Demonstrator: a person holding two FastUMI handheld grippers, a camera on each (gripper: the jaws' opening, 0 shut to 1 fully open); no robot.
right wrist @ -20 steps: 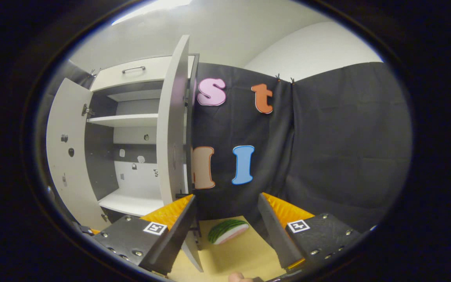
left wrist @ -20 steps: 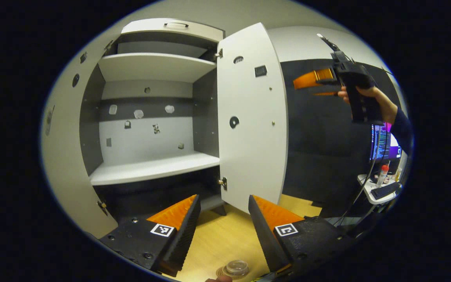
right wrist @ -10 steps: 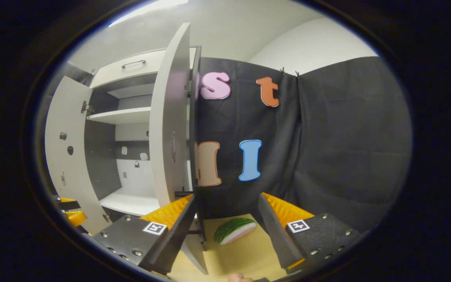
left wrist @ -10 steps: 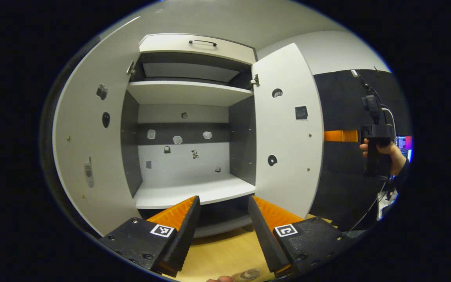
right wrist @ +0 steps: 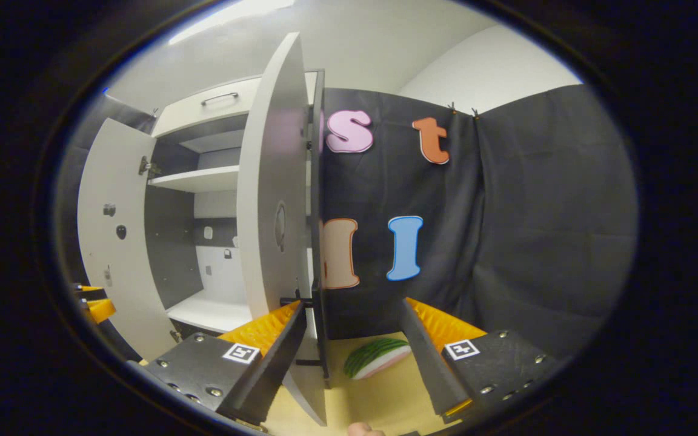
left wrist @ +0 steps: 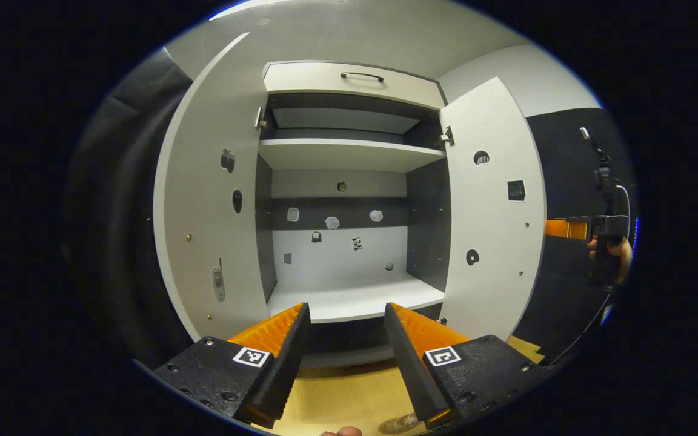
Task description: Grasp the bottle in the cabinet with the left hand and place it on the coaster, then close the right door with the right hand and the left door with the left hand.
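While both cabinet doors stand open, two grippers hover.
Left gripper [left wrist: 344, 357] and right gripper [right wrist: 352, 354] are spread, holding nothing, facing the cabinet [left wrist: 349, 151].

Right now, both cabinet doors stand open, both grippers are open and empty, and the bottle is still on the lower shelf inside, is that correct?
Not quite: the lower shelf is bare in the left gripper view, with no bottle on it. The rest holds: the left door and right door stand open, and the left gripper and right gripper are open and empty.
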